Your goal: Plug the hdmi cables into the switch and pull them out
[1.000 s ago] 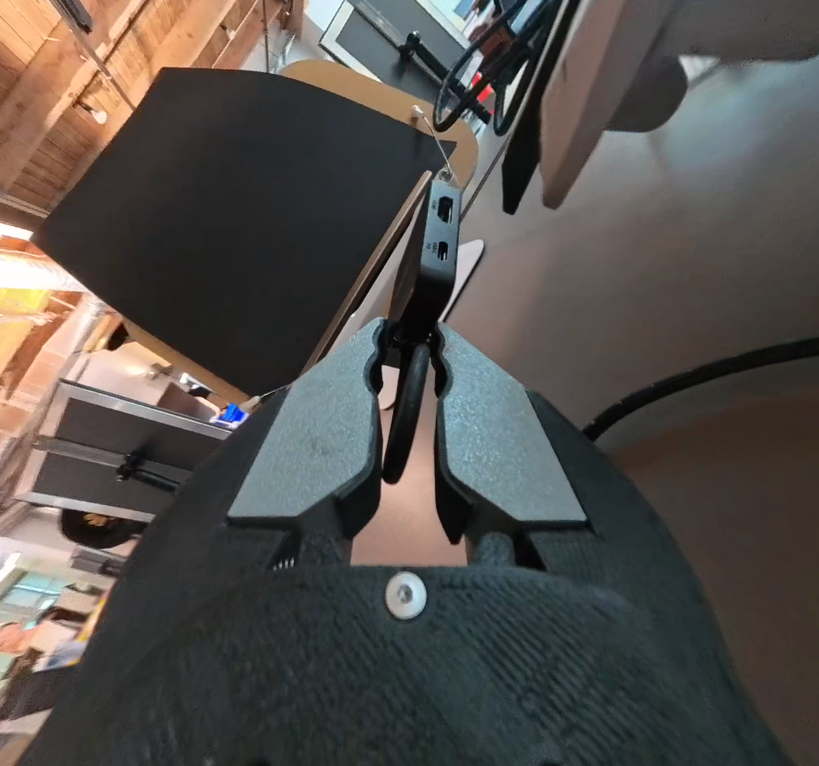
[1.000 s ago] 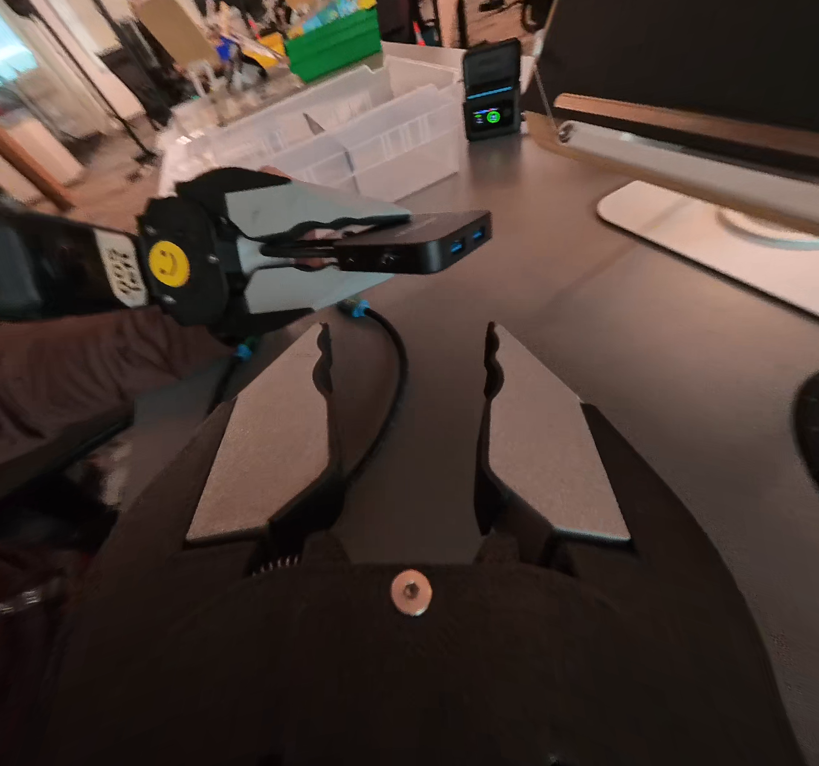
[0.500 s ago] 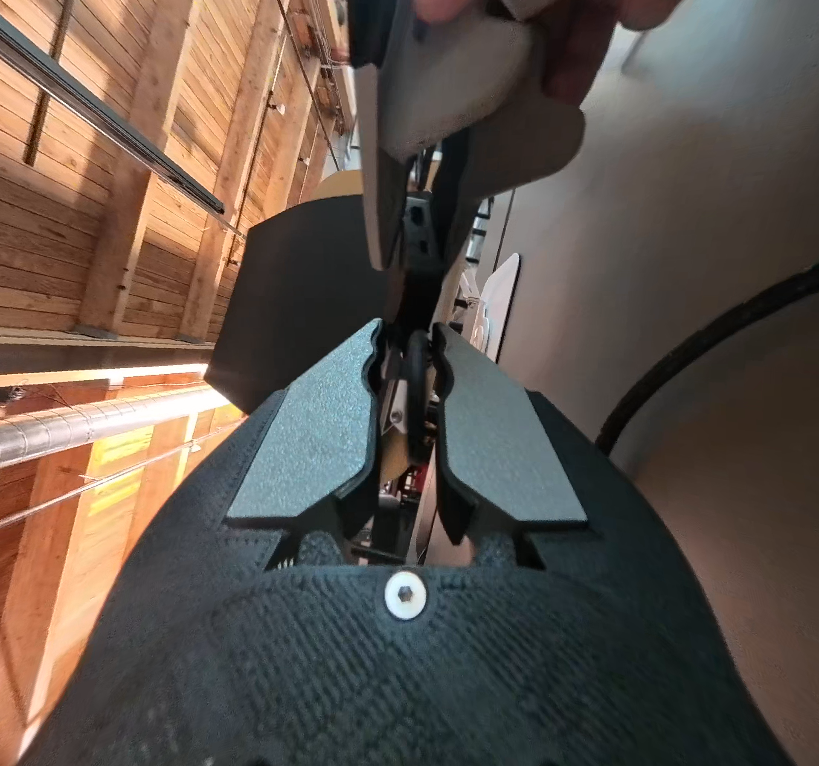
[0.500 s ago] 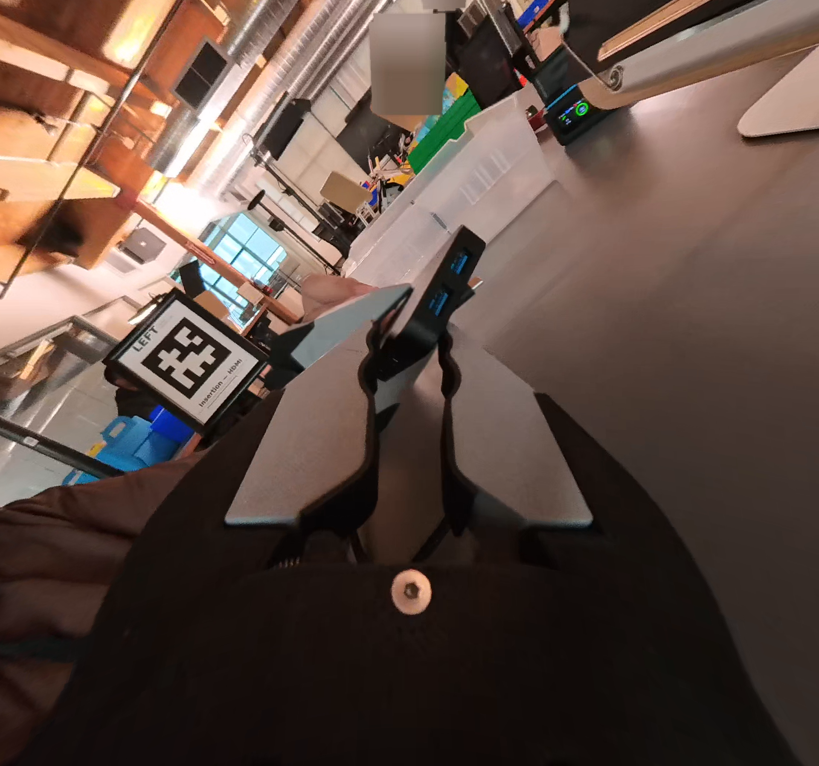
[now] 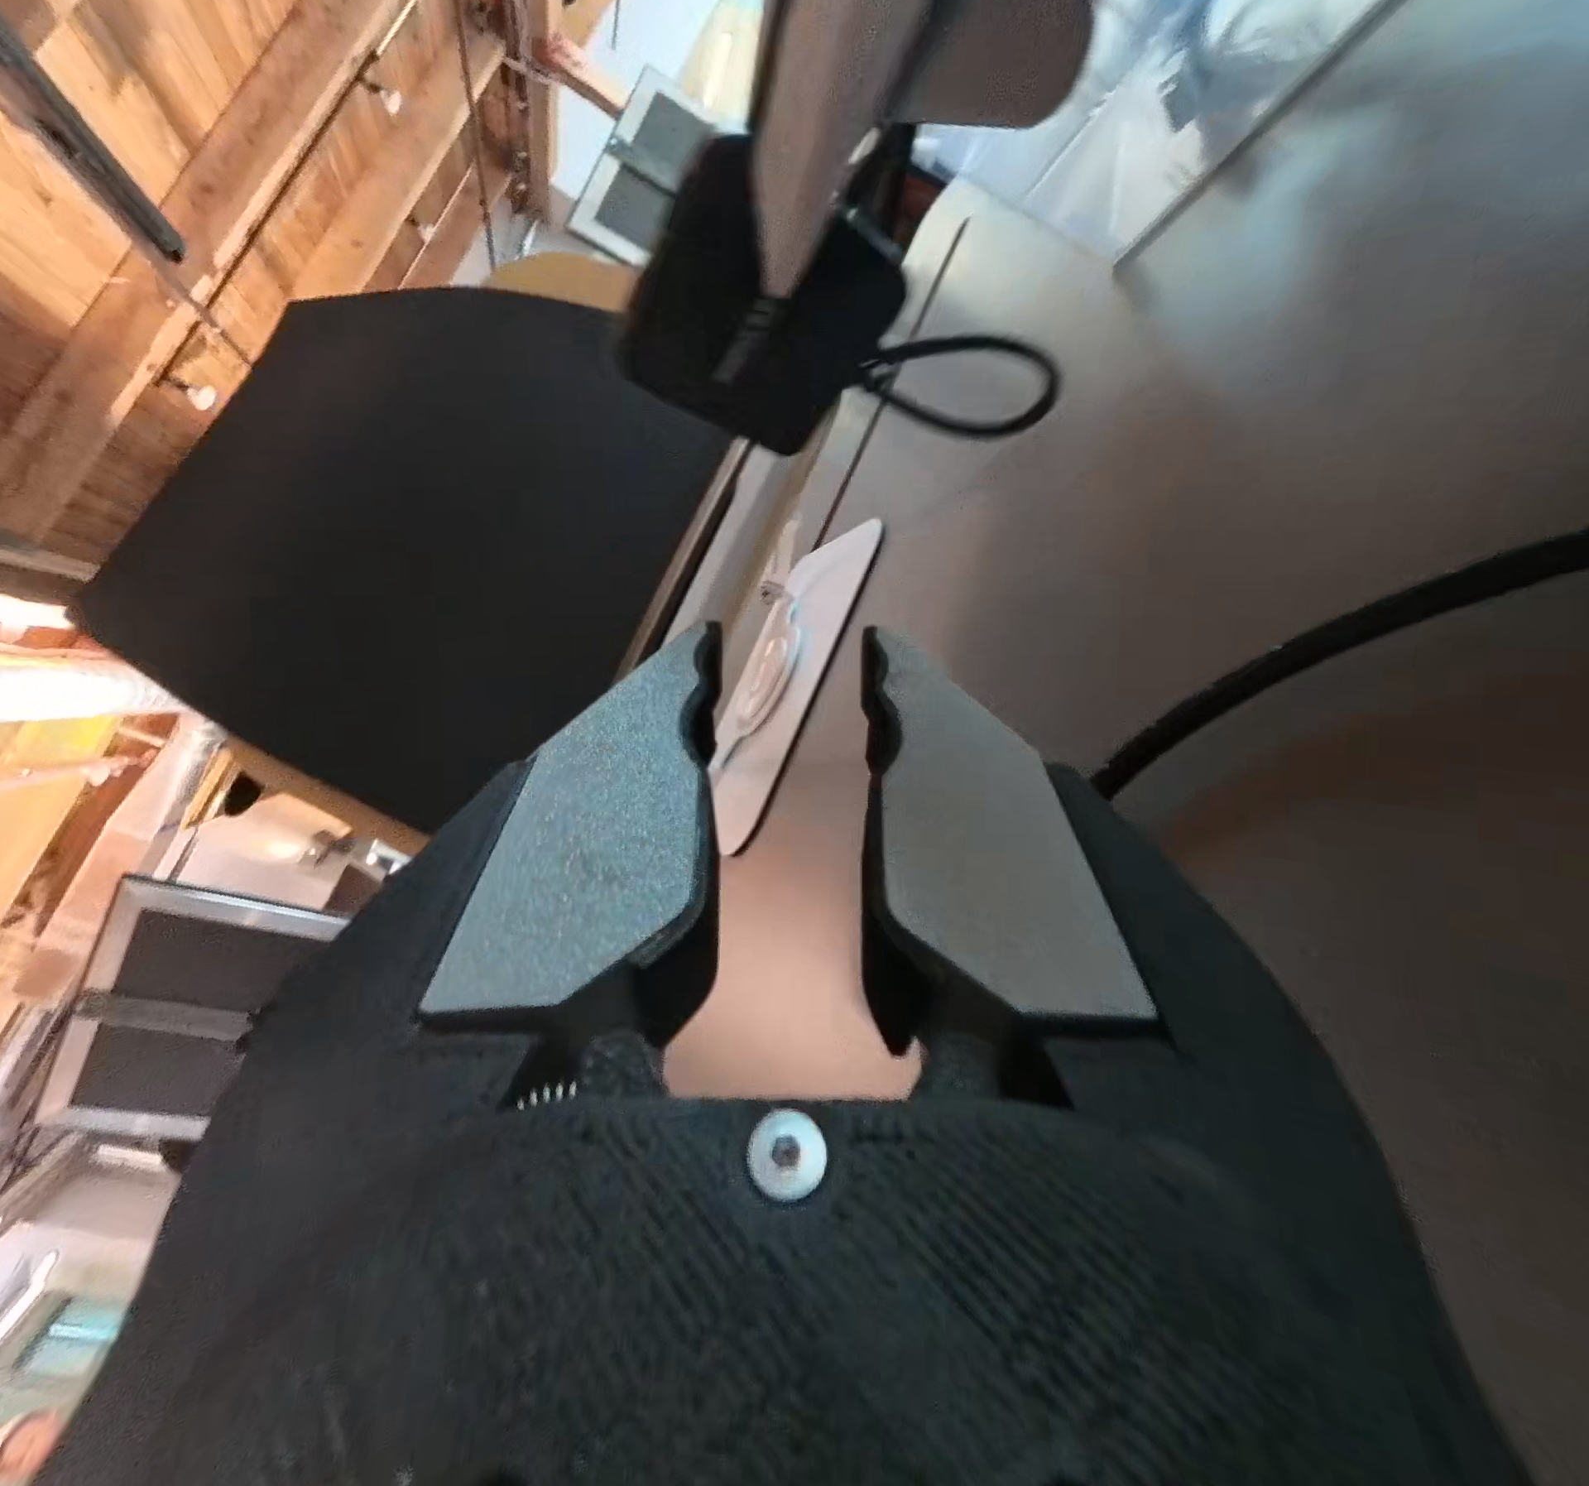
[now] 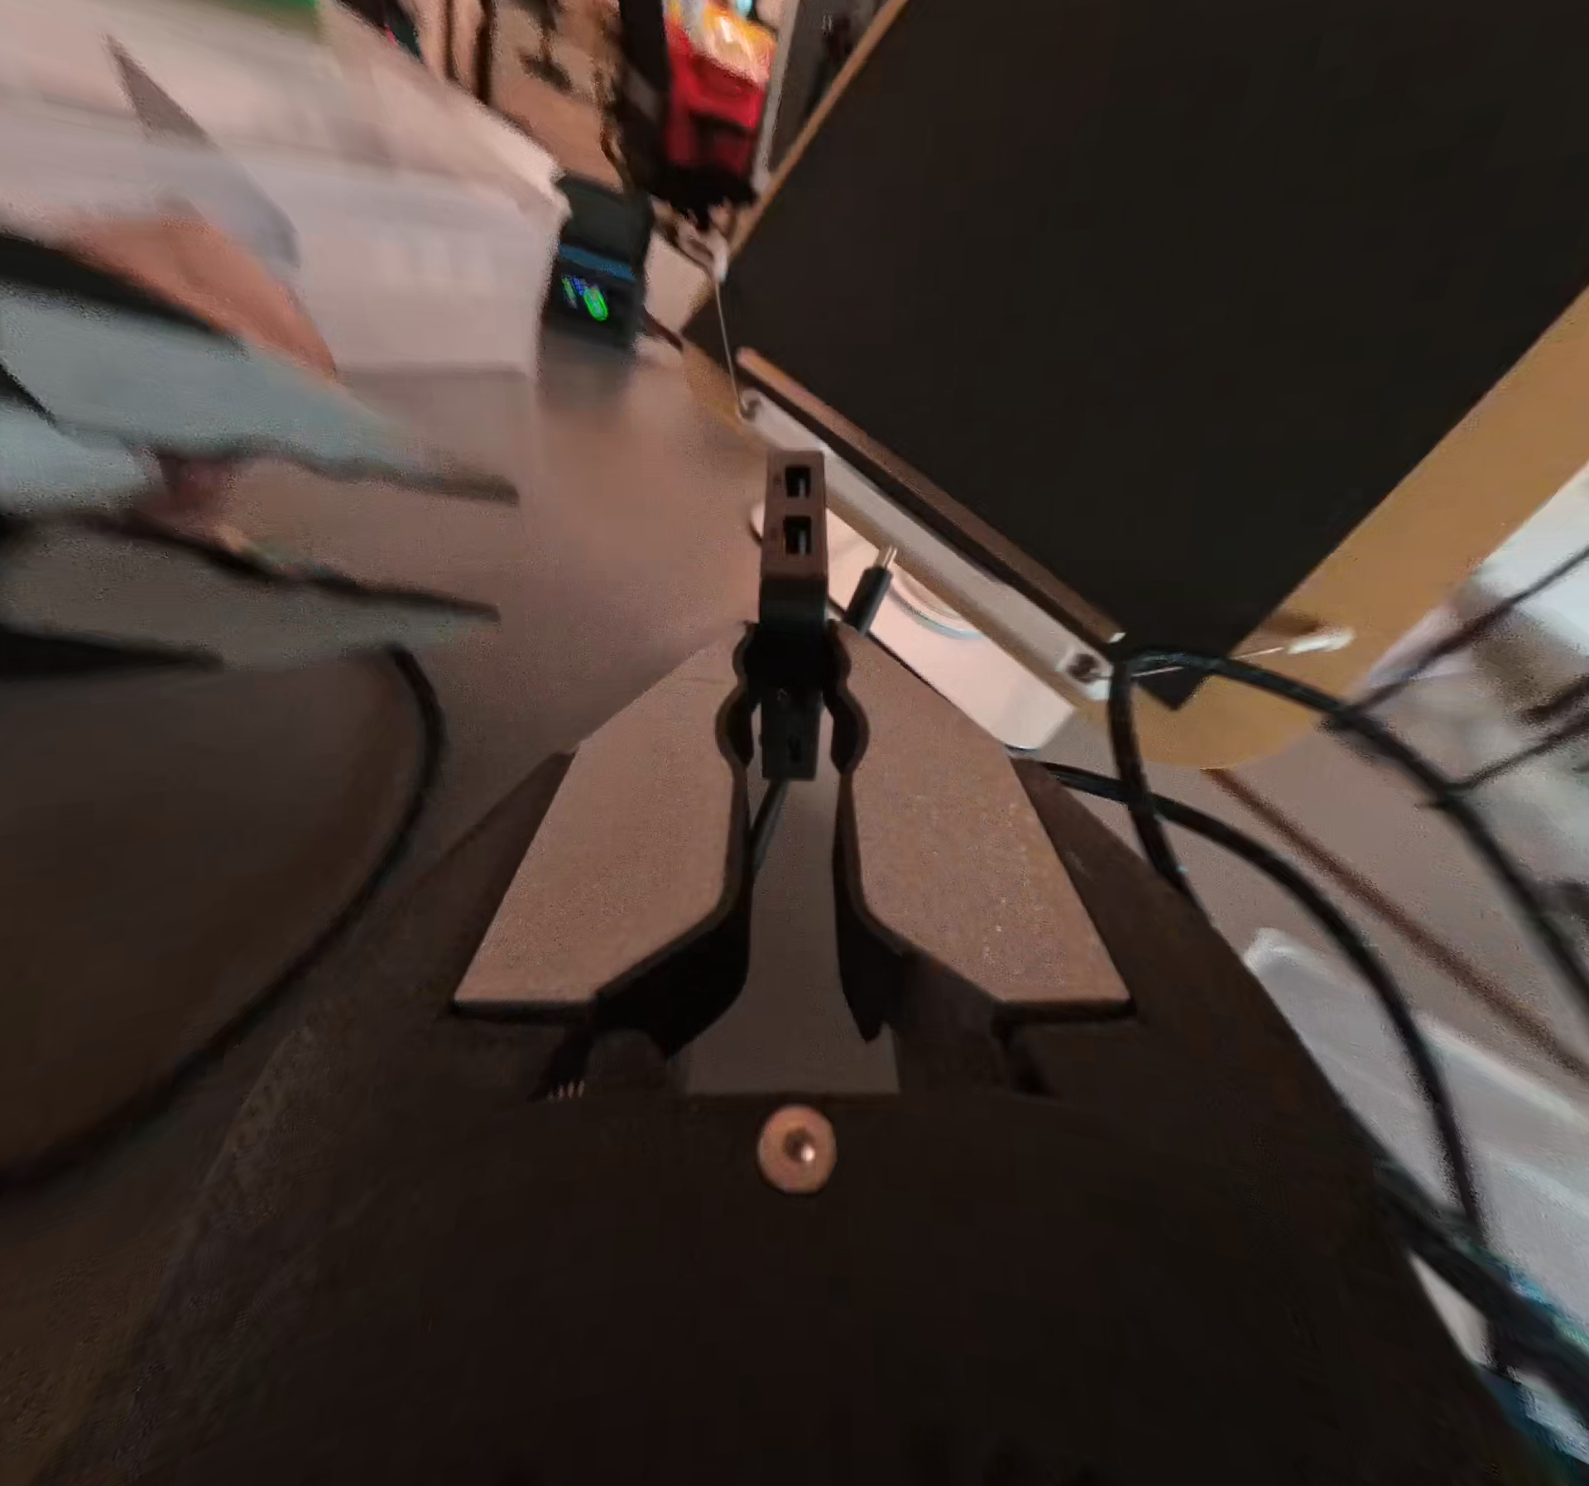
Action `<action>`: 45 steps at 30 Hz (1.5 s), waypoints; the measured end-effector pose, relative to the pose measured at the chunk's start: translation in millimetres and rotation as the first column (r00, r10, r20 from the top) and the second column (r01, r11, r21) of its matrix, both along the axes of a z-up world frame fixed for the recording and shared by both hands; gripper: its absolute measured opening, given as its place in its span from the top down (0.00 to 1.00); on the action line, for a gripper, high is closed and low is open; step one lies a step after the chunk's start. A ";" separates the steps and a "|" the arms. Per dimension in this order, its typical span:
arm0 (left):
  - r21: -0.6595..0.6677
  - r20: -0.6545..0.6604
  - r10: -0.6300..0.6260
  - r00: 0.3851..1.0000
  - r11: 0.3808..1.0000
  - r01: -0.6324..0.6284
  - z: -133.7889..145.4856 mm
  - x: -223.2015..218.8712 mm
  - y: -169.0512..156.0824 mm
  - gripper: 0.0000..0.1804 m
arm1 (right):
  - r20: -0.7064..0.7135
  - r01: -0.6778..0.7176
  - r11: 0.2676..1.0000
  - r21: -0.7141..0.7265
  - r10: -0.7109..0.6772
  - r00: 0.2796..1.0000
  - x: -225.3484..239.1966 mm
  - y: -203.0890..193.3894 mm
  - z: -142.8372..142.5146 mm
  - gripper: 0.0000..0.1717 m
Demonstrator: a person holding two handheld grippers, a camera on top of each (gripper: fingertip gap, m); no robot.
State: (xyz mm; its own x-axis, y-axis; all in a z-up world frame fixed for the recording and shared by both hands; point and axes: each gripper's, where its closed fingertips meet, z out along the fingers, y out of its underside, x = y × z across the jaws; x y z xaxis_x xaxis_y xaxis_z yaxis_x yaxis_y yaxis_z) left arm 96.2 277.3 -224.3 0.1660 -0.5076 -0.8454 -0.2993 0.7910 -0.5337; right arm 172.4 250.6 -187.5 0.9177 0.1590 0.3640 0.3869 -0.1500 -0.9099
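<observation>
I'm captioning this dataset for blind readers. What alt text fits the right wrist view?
The right gripper clamps a black switch edge-on, two ports facing away, above a dark desk. A large dark monitor stands to the right; cables loop nearby.

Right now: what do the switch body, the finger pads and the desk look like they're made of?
Switch: looks like matte black moulded plastic; no glare, rounded corners, ports cut into its end face.
Finger pads of the right gripper, pressed onto the switch: grainy, speckled face, probably textured plastic or a rubbery coating; I can't tell which.
Desk: smooth dark top with a soft sheen, likely laminate; hedged.
</observation>
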 end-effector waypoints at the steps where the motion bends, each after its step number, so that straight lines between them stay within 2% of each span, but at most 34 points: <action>1: -0.007 0.007 0.014 1.000 1.000 -0.014 1.6 -1.9 3.9 0.83 | 0.103 0.025 1.000 -0.012 -0.023 0.994 0.1 1.0 -5.1 0.94; 5: 0.030 -0.005 0.022 1.000 0.999 -0.022 -1.2 -1.3 4.8 0.83 | 0.348 -0.031 0.998 -0.057 0.048 0.936 -25.4 4.5 -24.1 0.94; 8: 0.091 -0.017 0.010 1.000 0.996 -0.008 -2.5 2.7 -3.9 0.81 | 0.499 -0.139 0.988 -0.070 0.156 0.852 -53.8 1.3 -34.2 0.94; 10: 0.094 -0.027 -0.011 1.000 0.996 0.014 -4.5 5.3 -9.9 0.82 | 0.558 -0.189 0.981 -0.044 0.181 0.810 -69.1 -0.5 -34.9 0.94; 13: 0.101 -0.052 -0.032 0.998 0.994 0.037 -10.0 6.1 -13.3 0.82 | 0.545 -0.268 0.961 -0.063 0.258 0.797 -86.3 -5.0 -39.6 0.94; 18: 0.096 -0.121 -0.058 0.991 0.993 0.070 -15.8 5.3 -16.2 0.85 | 0.505 -0.287 0.956 -0.067 0.280 0.816 -86.7 -7.8 -43.1 0.94; 20: 0.145 -0.139 0.002 0.990 0.989 0.018 -12.6 3.3 -7.8 0.92 | 0.479 -0.252 0.965 -0.077 0.258 0.839 -81.9 -5.7 -45.4 0.87; 22: 0.206 -0.133 0.066 0.989 0.978 -0.038 -8.6 2.0 0.2 0.93 | 0.443 -0.244 0.968 -0.059 0.244 0.862 -79.8 -4.2 -41.9 0.82; 29: 0.190 -0.147 0.052 0.988 0.982 -0.024 -12.5 2.6 -0.6 0.93 | 0.466 -0.100 0.991 -0.091 0.131 0.875 -47.3 4.4 -48.9 0.85; 31: 0.188 -0.155 0.036 0.987 0.982 -0.006 -13.6 2.9 -4.0 0.93 | 0.460 -0.059 0.990 -0.125 0.110 0.881 -38.4 6.5 -54.8 0.89; 39: 0.151 -0.128 0.001 0.992 0.988 0.018 -15.9 4.0 -7.4 0.93 | 0.480 -0.088 0.993 -0.073 0.112 0.870 -40.3 5.3 -46.2 0.91; 45: 0.167 -0.168 0.013 0.986 0.986 0.015 -25.0 7.2 -8.4 0.90 | 0.483 -0.128 0.990 -0.063 0.142 0.864 -46.3 3.3 -45.0 0.92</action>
